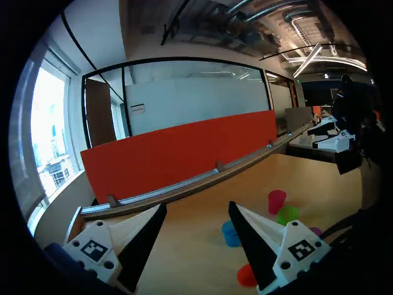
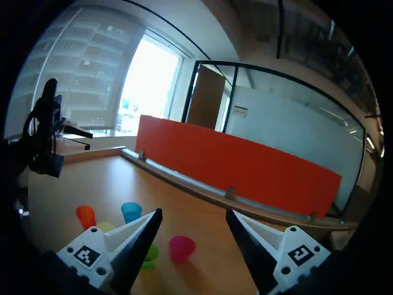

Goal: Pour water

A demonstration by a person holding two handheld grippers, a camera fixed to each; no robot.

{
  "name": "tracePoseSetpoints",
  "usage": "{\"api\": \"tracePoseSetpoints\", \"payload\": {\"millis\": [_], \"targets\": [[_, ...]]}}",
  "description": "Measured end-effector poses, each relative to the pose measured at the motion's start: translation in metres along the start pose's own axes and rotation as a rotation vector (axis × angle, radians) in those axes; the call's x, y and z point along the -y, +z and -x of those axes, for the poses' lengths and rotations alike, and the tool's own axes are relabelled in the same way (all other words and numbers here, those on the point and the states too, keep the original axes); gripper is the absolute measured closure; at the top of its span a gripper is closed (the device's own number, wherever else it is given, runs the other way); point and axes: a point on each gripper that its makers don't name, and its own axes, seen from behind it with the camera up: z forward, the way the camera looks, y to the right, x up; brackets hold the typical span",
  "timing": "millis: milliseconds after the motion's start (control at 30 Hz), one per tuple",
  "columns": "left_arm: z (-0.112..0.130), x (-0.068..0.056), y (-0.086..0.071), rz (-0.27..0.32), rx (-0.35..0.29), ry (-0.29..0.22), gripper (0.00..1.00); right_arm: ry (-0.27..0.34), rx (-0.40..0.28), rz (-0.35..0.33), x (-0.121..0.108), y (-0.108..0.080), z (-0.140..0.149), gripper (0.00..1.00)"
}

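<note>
Both open and empty, the left gripper (image 1: pixel 196 204) and right gripper (image 2: pixel 194 210) hang over the wooden table (image 2: pixel 108 182) where the pink cup (image 2: pixel 182 248) and blue cup (image 2: pixel 131 211) stand, so grabbing one probably comes next.

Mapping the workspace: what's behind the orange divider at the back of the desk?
Above the orange divider, a glass wall with a black frame and a brown panel show. The divider covers anything low behind it.

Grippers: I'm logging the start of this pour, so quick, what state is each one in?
Left gripper: open, holding nothing.
Right gripper: open, holding nothing.
</note>
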Motion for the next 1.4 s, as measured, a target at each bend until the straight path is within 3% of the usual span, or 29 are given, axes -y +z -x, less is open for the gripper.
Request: {"api": "tracePoseSetpoints", "payload": {"millis": [400, 667, 867, 1200, 1400], "targets": [[0.000, -0.016, 0.014, 0.114, 0.026, 0.024, 0.07, -0.023, 0.053, -0.087, 0.014, 0.003, 0.005, 0.00], [0.009, -0.022, 0.025, 0.165, 0.061, 0.030, 0.07, -0.044, 0.077, -0.125, 0.021, 0.005, 0.010, 0.00], [0.019, -0.033, 0.034, 0.234, 0.093, 0.028, 0.07, -0.065, 0.102, -0.168, 0.032, 0.005, 0.017, 0.00], [0.031, -0.054, 0.048, 0.328, 0.144, 0.106, 0.07, -0.067, 0.134, -0.204, 0.040, 0.012, 0.027, 0.00], [0.039, -0.062, 0.057, 0.371, 0.177, 0.117, 0.07, -0.061, 0.150, -0.233, 0.045, 0.016, 0.032, 0.00]]}}
